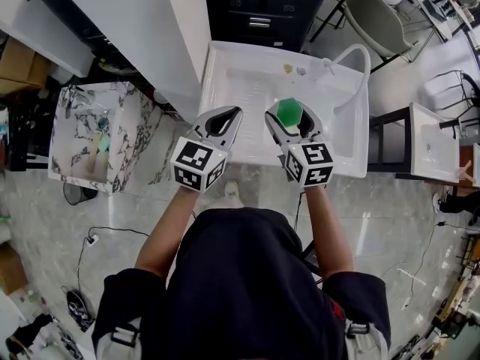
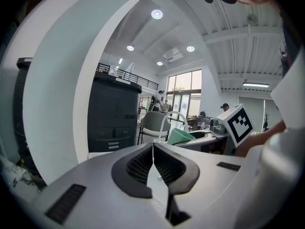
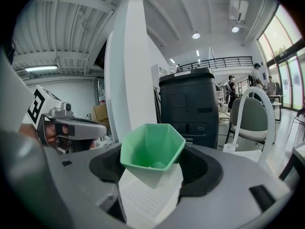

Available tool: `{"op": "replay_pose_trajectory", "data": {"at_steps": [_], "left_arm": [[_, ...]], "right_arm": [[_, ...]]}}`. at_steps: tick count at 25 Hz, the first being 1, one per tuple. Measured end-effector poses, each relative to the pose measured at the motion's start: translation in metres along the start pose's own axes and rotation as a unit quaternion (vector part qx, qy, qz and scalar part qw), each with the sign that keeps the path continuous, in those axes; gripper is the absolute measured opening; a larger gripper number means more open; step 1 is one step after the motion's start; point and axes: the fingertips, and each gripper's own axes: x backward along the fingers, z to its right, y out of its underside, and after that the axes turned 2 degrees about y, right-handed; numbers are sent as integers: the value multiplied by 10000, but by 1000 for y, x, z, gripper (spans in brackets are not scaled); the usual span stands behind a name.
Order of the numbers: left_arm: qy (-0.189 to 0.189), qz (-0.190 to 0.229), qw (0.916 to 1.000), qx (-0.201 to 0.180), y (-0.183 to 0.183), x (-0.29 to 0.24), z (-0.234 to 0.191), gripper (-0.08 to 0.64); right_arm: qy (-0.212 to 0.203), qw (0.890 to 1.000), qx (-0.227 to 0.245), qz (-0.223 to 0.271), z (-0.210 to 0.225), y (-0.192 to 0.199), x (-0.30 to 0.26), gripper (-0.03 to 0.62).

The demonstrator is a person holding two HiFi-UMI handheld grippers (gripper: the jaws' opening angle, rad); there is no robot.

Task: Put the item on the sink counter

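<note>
Head view: the left hand-held gripper (image 1: 229,115) and right hand-held gripper (image 1: 289,105) are side by side over the white sink worktop (image 1: 247,81), the right one carrying a green faceted cup (image 1: 288,112). Left gripper view: jaws pressed together, nothing between them. Right gripper view: jaws clamped on the cup's sides.
</note>
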Motion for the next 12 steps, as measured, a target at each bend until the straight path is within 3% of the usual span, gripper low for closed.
{"op": "replay_pose_trajectory", "data": {"at_steps": [12], "left_arm": [[112,-75,9998,121,8,-6,-10,17]], "right_arm": [[63,9998,-95,-145,0,12,-14,336]]}}
